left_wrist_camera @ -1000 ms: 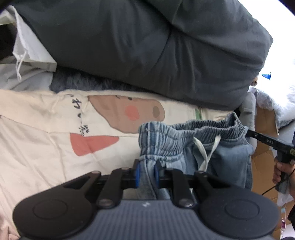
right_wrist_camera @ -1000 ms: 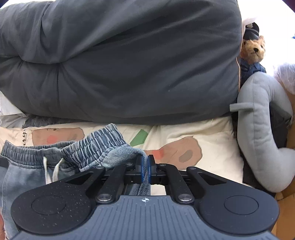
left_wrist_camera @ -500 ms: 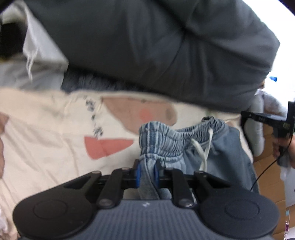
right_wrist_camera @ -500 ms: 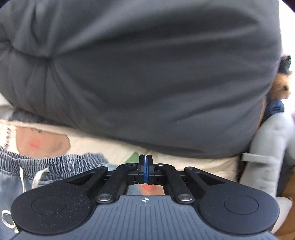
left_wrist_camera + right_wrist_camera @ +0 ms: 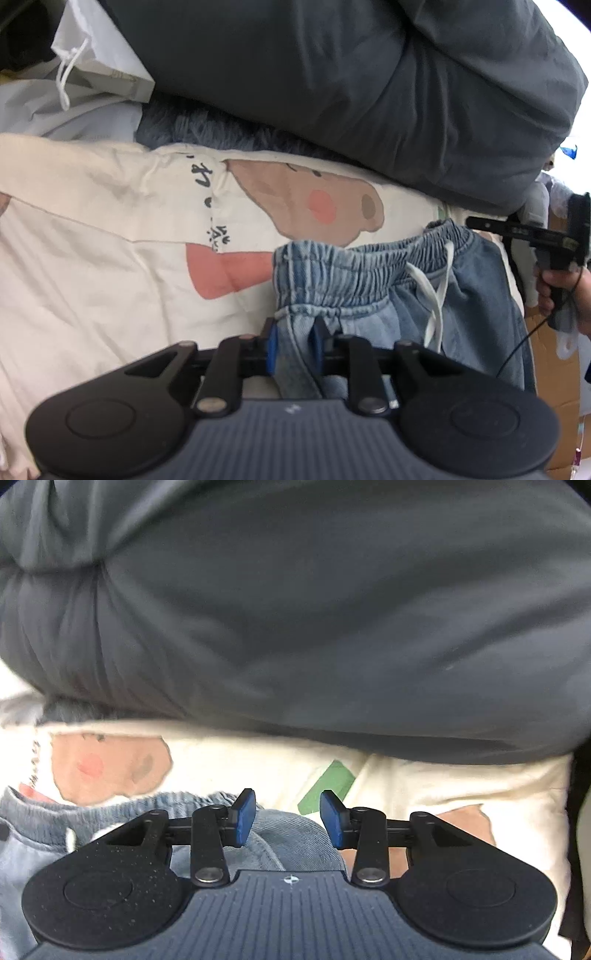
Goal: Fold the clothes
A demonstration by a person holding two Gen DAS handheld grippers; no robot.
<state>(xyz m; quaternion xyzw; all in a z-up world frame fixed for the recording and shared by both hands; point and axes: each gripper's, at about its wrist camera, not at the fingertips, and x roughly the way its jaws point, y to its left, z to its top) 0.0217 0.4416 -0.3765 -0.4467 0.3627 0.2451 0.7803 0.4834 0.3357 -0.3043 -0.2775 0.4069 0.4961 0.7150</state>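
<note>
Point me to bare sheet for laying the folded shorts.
Open cream sheet left of the denim shorts, below the printed animal. Crowded toward the back: grey duvet and white bag. Left gripper clamps the shorts; right gripper is open.

Dark Japanese-looking characters, perhaps "わ", run down the cream sheet (image 5: 110, 206).

Light blue denim shorts (image 5: 424, 295): elastic ruched waistband, white drawstring (image 5: 432, 295) hanging loose down front. Lying flat on cream printed bed sheet (image 5: 110, 258), waistband toward dark grey duvet (image 5: 332, 74). Left waistband corner bunched, raised, pinched in left gripper (image 5: 293, 345). Right edge free, lying under spread right gripper (image 5: 288, 819).
</note>
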